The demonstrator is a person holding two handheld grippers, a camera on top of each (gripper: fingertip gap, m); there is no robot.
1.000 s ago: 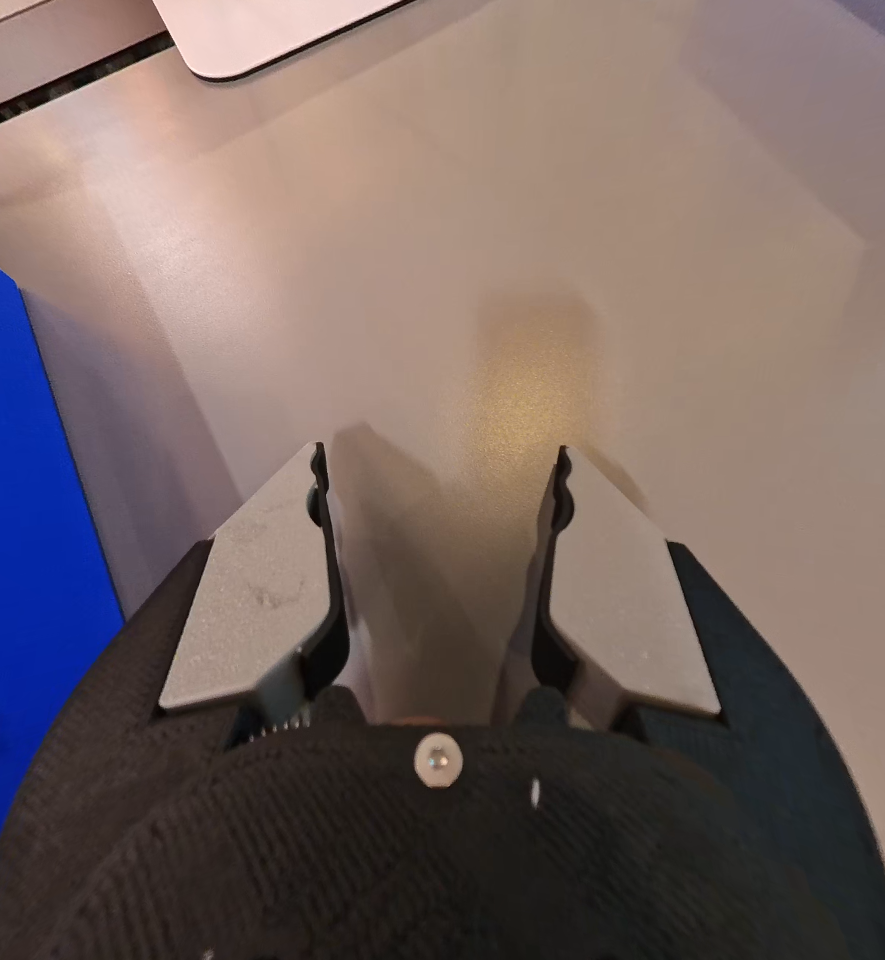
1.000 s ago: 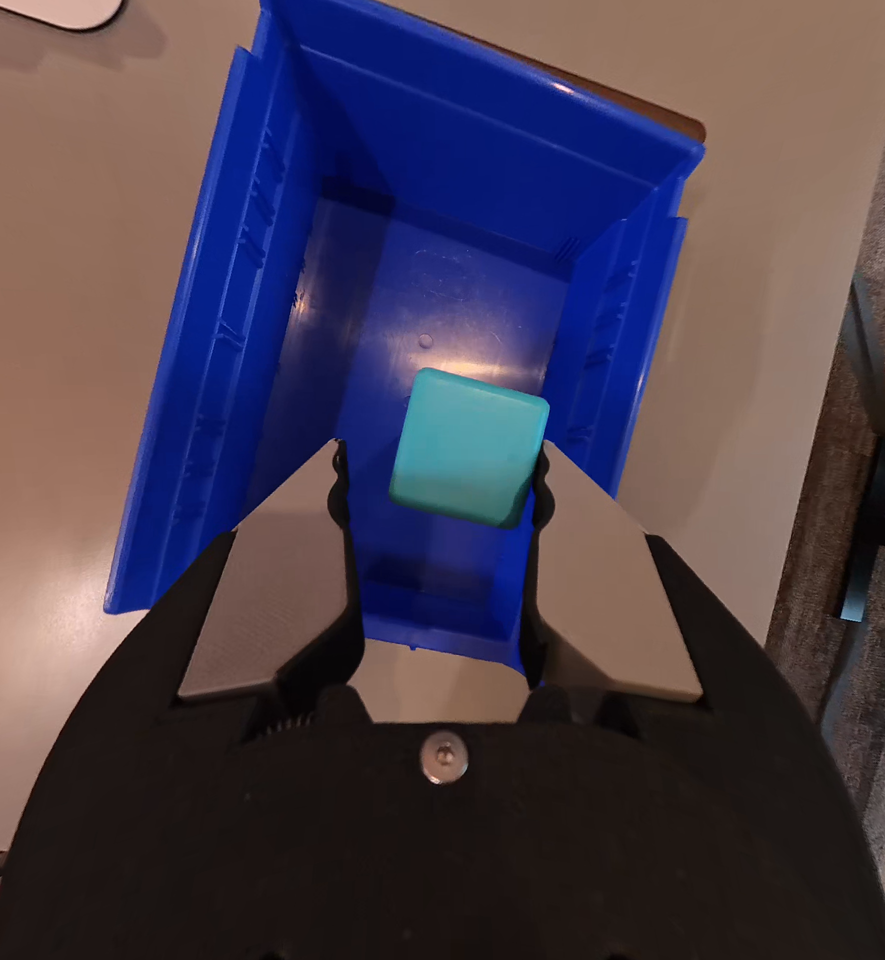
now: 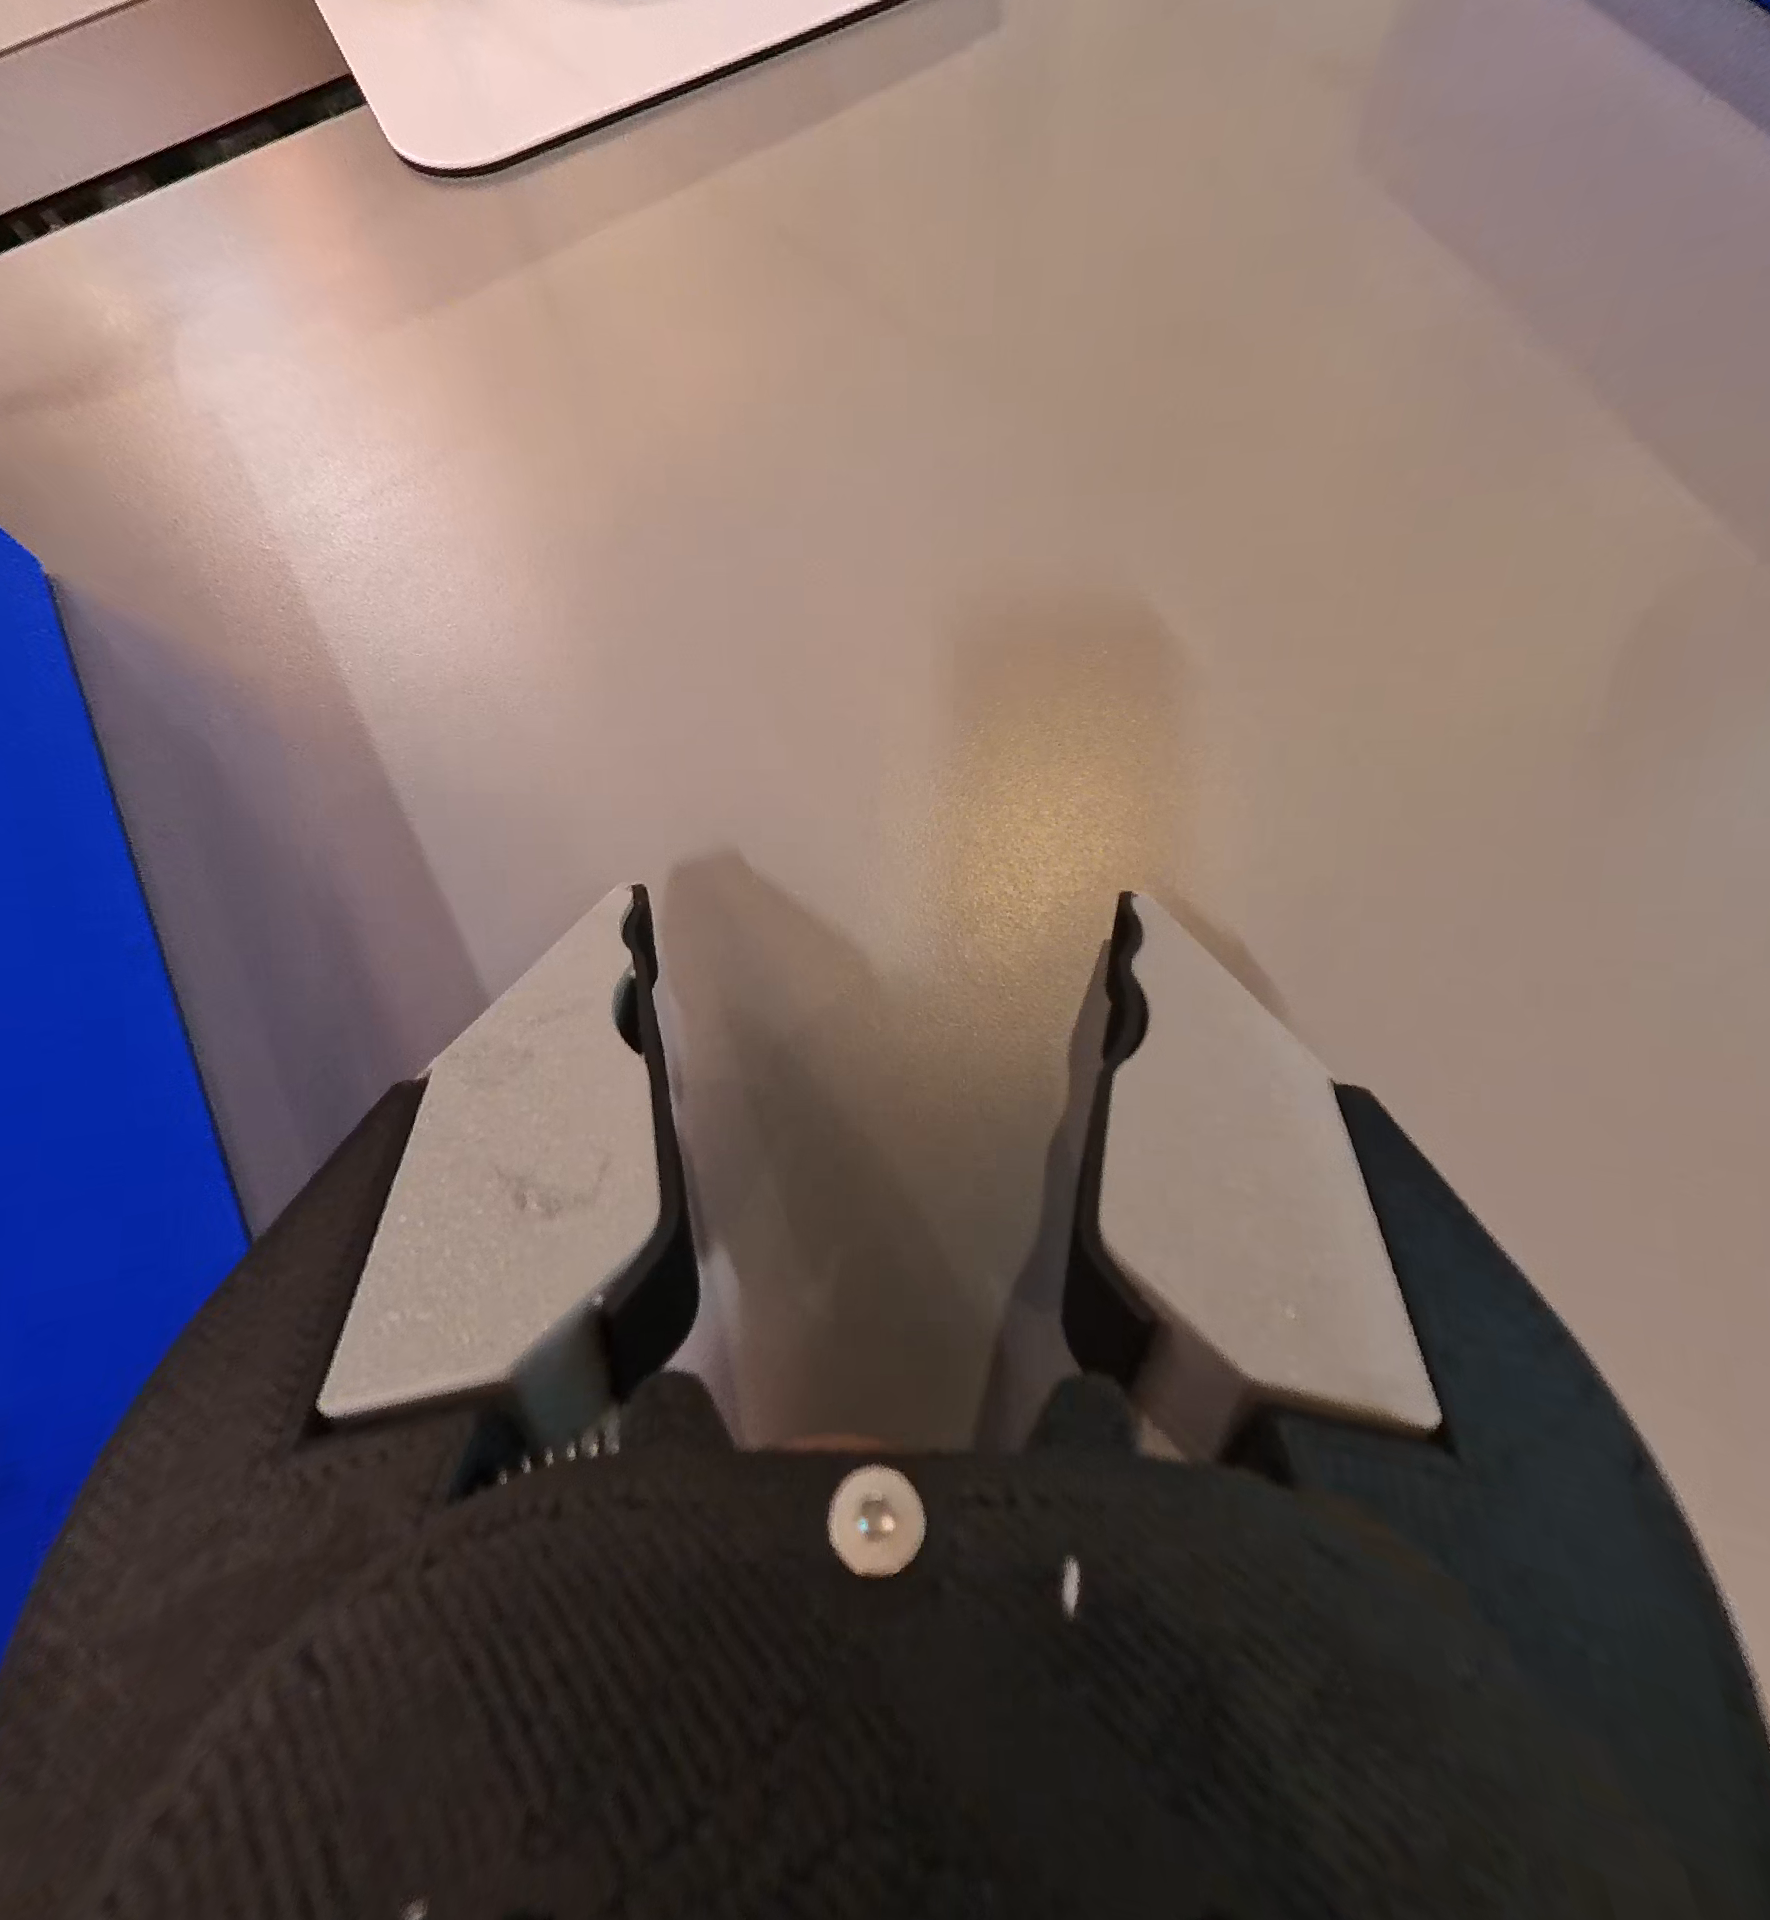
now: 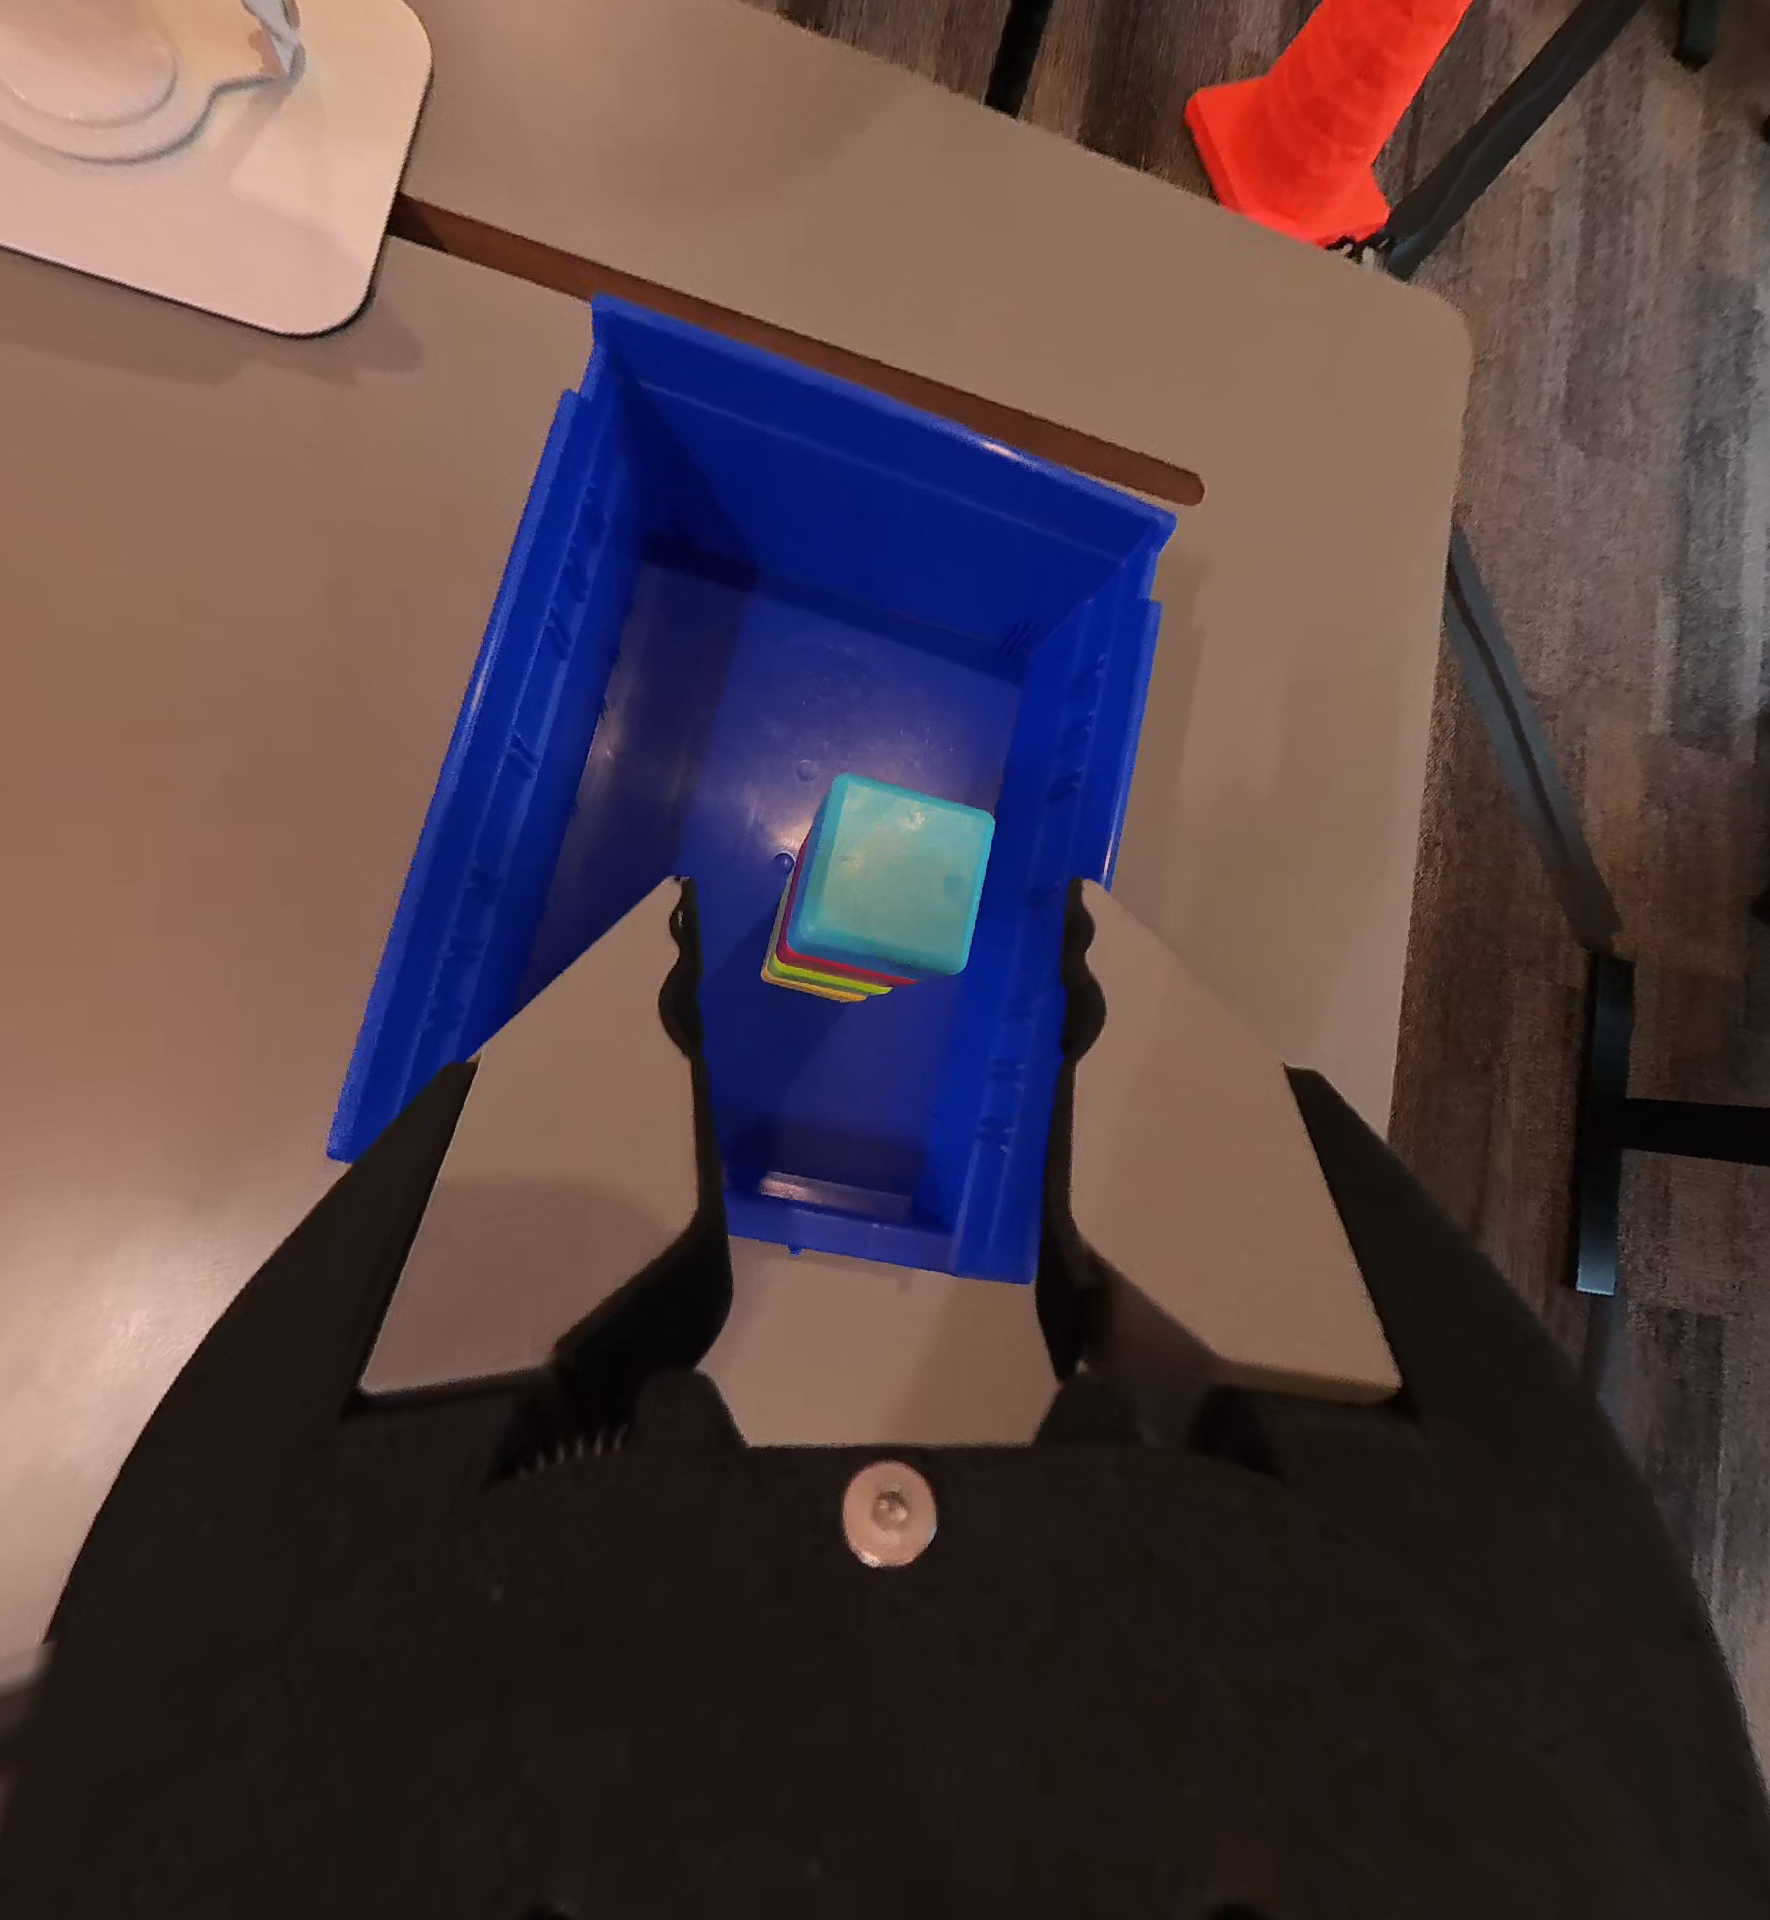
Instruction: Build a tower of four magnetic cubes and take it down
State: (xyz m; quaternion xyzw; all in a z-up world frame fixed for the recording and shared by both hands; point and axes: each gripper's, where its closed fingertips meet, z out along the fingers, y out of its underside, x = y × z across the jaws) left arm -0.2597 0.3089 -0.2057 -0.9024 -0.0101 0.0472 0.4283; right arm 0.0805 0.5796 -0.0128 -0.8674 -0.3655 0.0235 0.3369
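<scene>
Right wrist view, looking down from above: a blue bin (image 4: 569, 831) stands on the grey counter (image 4: 185, 623), near its far right corner. Inside the bin, on its floor, stands a tower of magnetic cubes (image 4: 876, 904). The top cube is teal (image 4: 896, 883); beneath it only thin edges of other cubes show, in blue, red, green and yellow, so the view from above does not allow a firm count. The tower leans slightly in the picture toward the near side and sits closer to the bin's right wall than to its left, touching neither wall. The right gripper (image 4: 876, 904) hangs above the bin with its fingers (image 4: 590, 1091) spread wide apart and empty; the tower appears between them but well below, untouched. At the far left of the counter lies a pale board with rounded corners (image 4: 237, 208) bearing a clear glass object. Beyond the counter, on the dark floor (image 4: 1691, 520), stands an orange cone (image 4: 1317, 114), with dark furniture legs near it.

Left wrist view: the left gripper (image 3: 879, 899) is held low over bare counter (image 3: 964, 468), its fingers (image 3: 517, 1143) parted and holding nothing. The outer wall of the blue bin (image 3: 19, 935) fills the left edge, just beside the gripper. A corner of the pale board (image 3: 569, 83) shows at the top.
</scene>
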